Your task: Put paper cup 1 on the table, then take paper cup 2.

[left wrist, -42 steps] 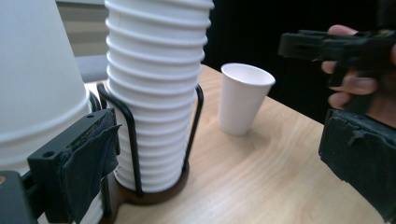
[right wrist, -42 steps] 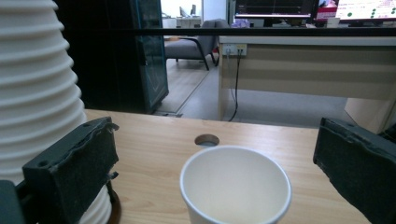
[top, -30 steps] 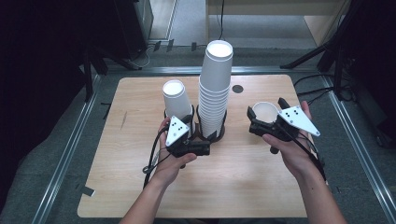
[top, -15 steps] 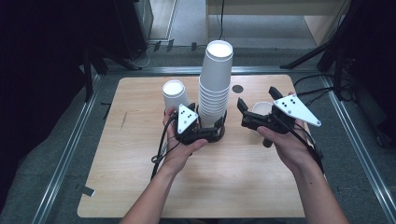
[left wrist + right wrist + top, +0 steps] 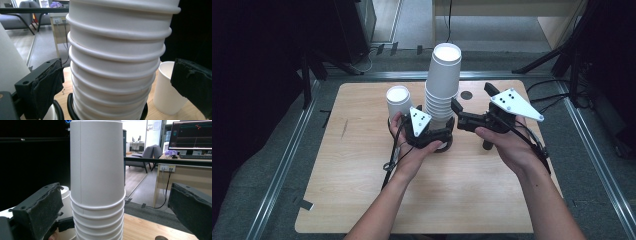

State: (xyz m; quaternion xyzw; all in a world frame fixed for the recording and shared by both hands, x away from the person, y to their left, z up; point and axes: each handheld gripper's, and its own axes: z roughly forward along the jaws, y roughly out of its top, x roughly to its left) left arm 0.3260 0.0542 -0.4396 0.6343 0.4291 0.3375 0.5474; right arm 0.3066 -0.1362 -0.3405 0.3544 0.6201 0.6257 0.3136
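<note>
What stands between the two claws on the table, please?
The tall stack of white paper cups stands between the left claw and the right claw, seen in the high view.

Bright even overhead light, dark surroundings, soft shadows, close cups slightly blurred

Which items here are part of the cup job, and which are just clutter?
In play: cup stack, left gripper with jaws open around its base, right gripper open beside it.
Lying about: single cup, dark round spot on the table.

Office lab: desks, monitor (image 5: 191, 135), chairs.
</note>
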